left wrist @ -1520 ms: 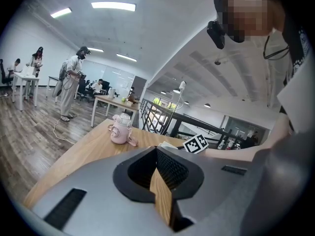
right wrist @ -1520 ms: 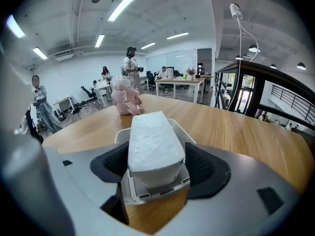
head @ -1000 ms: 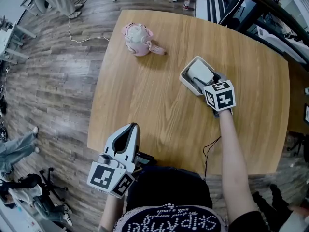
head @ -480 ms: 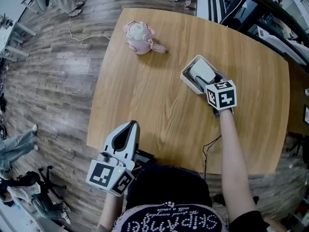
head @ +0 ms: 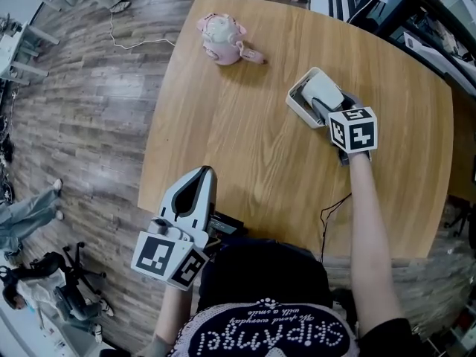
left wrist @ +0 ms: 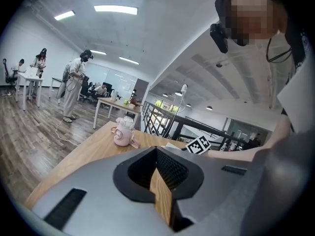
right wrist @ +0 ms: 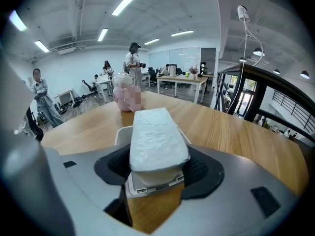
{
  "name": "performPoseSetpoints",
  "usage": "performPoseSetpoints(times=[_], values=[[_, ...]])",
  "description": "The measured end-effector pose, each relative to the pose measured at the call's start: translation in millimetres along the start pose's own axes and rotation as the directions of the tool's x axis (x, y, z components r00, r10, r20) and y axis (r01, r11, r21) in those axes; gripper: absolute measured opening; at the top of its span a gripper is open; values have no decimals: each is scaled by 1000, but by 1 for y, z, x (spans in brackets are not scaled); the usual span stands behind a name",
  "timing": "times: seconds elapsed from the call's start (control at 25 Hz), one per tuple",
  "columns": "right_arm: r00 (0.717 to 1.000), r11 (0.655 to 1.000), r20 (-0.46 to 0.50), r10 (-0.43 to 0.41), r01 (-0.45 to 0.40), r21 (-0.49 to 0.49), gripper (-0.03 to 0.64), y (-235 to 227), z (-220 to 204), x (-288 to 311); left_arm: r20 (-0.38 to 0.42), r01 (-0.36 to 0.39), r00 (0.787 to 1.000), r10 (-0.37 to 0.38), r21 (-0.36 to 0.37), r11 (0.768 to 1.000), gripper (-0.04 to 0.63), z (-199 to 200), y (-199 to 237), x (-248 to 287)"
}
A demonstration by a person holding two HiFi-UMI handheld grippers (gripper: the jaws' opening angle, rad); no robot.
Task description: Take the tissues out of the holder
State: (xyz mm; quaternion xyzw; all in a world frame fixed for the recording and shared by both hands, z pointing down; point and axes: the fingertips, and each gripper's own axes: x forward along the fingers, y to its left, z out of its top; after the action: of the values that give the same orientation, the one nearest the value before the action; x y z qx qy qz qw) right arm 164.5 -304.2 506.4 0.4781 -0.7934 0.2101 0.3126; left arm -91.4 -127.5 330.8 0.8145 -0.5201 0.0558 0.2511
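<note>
White tissue pack (right wrist: 157, 136) is still inside the holder (head: 297, 104); my right tongs (right wrist: 157, 154) have just closed on it, left tongs (left wrist: 156, 151) are shut and empty, and the lifting remains.

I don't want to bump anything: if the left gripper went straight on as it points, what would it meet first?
Probably the table top; the left gripper tilts down toward it. The pink toy sits left of that line, though depth is unclear.

The right arm (head: 366, 214) is stretching far right; the right gripper (head: 318, 107), jaws having just been closing, is clamping the tissue pack (head: 323, 89). The left gripper (head: 202, 172) is hovering near, jaws together.
</note>
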Motion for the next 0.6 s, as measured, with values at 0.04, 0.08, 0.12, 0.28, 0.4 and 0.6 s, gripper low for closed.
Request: performPoseSetpoints(times=[0.04, 0.08, 0.12, 0.28, 0.4, 0.6], values=[[1000, 1000, 2, -1, 1, -1, 282, 0, 0, -1, 4, -2, 1000, 2, -1, 1000, 5, 0, 0, -1], [1000, 1000, 3, -2, 2, -2, 282, 0, 0, -2, 7, -3, 1000, 3, -1, 1000, 5, 1, 0, -2], [1000, 1000, 6, -4, 4, -3, 282, 1, 1, -2, 9, -4, 1000, 4, 0, 1000, 5, 1, 0, -3], [1000, 1000, 20, -16, 16, -8, 282, 1, 4, -6, 17, -8, 1000, 8, 3, 1000, 5, 0, 1, -6], [999, 1000, 36, -28, 28, -6, 282, -1, 10, -10, 30, -9, 1000, 9, 5, 1000, 5, 2, 1, -10], [997, 999, 57, -48, 49, -11, 281, 0, 18, -21, 44, -8, 999, 7, 11, 1000, 5, 3, 1, -17]])
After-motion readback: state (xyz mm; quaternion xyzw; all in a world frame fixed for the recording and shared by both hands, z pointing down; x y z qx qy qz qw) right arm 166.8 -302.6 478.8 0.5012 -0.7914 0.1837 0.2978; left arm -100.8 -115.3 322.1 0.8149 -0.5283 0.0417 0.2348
